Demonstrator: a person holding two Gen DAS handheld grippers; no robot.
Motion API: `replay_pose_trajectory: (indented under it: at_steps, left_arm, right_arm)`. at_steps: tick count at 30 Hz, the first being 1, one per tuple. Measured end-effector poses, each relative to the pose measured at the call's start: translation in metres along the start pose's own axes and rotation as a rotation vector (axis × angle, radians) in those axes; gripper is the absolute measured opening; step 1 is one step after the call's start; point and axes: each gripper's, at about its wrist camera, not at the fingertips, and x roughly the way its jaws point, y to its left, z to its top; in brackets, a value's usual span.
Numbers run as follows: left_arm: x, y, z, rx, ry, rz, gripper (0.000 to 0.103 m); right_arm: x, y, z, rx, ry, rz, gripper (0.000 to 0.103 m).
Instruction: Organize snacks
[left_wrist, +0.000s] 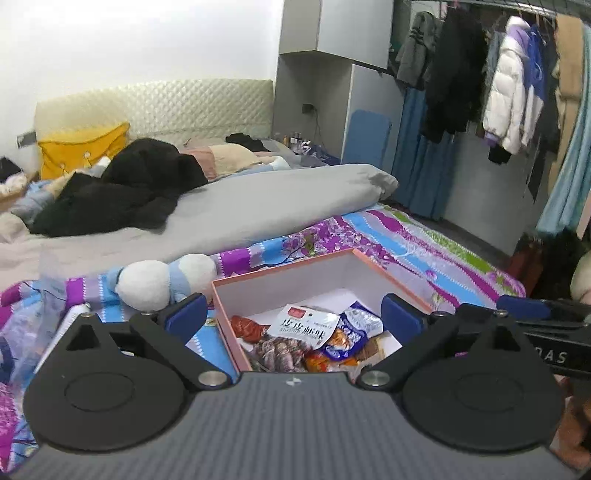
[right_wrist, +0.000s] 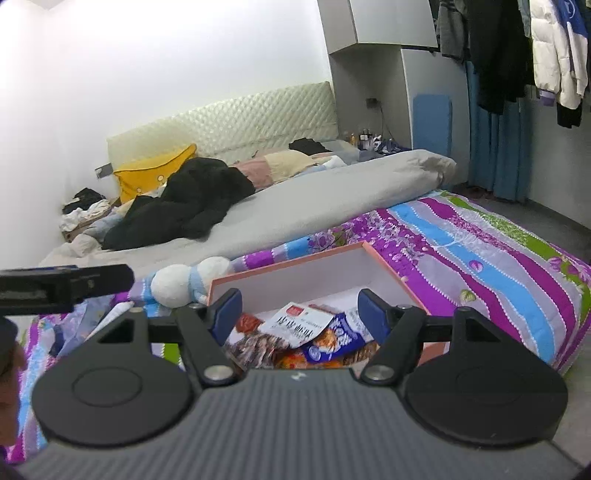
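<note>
A pink-rimmed white box lies on the patterned bedspread and holds several snack packets: a white packet with black lettering, a blue packet and brownish ones. My left gripper hovers over the box, open and empty, its blue pads wide apart. The box also shows in the right wrist view, with the white packet and the blue packet. My right gripper is open and empty above them.
A white and blue plush toy lies just left of the box. A grey duvet with black clothes covers the bed behind. A clothes rack stands at the right. The other gripper shows at the right edge.
</note>
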Motion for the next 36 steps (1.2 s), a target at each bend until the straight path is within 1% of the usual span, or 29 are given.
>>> replay_pose_trajectory:
  at_steps: [3,5,7,12,19,28,33,35,36]
  left_arm:
    - [-0.015,-0.003,-0.010,-0.009,0.005,0.018,0.103]
    - [-0.026,-0.004,-0.021,-0.032,-0.008,0.019,0.103]
    - [-0.035,-0.004,-0.032,-0.051,-0.001,0.022,0.103]
    - [-0.047,0.002,-0.050,-0.071,0.007,0.068,0.103]
    - [-0.053,0.010,-0.071,-0.102,0.015,0.089,0.103]
    - [-0.042,0.020,-0.083,-0.143,0.015,0.129,0.103]
    - [-0.044,0.019,-0.084,-0.140,0.010,0.133,0.103]
    - [-0.046,0.017,-0.082,-0.130,0.012,0.124,0.103]
    - [-0.047,0.015,-0.081,-0.122,0.011,0.120,0.103]
  right_arm:
    - [-0.012,0.002,-0.010,-0.006,0.009,0.002,0.071]
    - [-0.019,0.003,-0.018,-0.004,0.012,0.005,0.071]
    - [-0.023,0.003,-0.026,-0.001,0.017,0.006,0.072]
    - [-0.031,0.003,-0.042,0.010,0.017,0.016,0.072]
    - [-0.033,0.005,-0.056,-0.001,0.005,0.004,0.072]
    - [-0.030,0.006,-0.068,-0.028,0.002,0.023,0.072]
    - [-0.029,0.002,-0.070,-0.031,0.004,0.031,0.072]
    - [-0.029,0.002,-0.069,-0.028,0.009,0.040,0.072]
    - [-0.029,0.001,-0.070,-0.028,0.013,0.044,0.075]
